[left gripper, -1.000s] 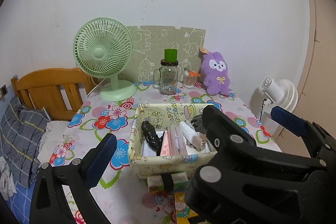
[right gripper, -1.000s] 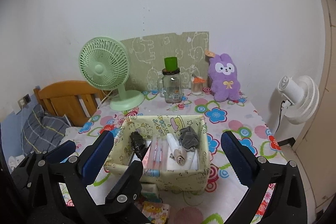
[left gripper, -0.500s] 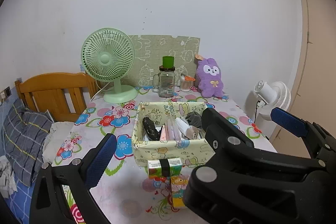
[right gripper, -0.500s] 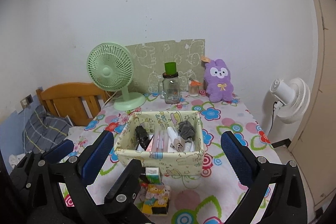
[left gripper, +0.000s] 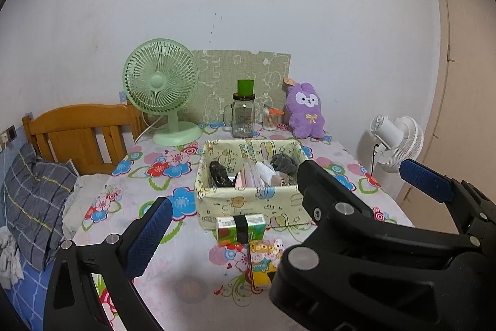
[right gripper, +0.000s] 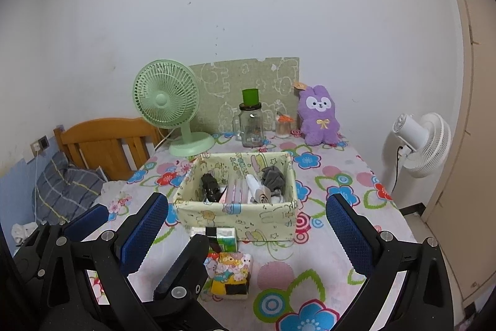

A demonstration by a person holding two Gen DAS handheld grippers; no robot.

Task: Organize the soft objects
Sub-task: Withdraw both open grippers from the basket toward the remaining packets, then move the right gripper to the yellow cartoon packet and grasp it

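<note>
A pale yellow fabric basket (left gripper: pixel 248 202) (right gripper: pixel 235 214) sits mid-table. It holds a rolled black sock (left gripper: pixel 218 172) (right gripper: pixel 210 183), a grey sock (left gripper: pixel 283 162) (right gripper: pixel 272 177), a pale roll and pink items. In front of it lie a green tissue pack (left gripper: pixel 240 230) (right gripper: pixel 221 236) and a yellow cartoon pack (left gripper: pixel 263 259) (right gripper: pixel 232 272). A purple plush bunny (left gripper: pixel 305 110) (right gripper: pixel 319 117) leans at the back wall. My left gripper (left gripper: pixel 263 216) and right gripper (right gripper: pixel 248 216) hover side by side before the basket. Both are open and hold nothing, and their fingers overlap in view.
On the flowered tablecloth at the back stand a green desk fan (left gripper: pixel 161 82), a glass jar (left gripper: pixel 243 117) with a green lid and a small swab cup (left gripper: pixel 271 120). A white fan (left gripper: pixel 400 141) stands off the right edge, near a door. A wooden headboard (left gripper: pixel 77 132) and pillow lie left.
Both grippers have drawn back from the basket, so it looks smaller and farther. The two tissue packs in front of it have come fully into view. Nothing was picked up.
</note>
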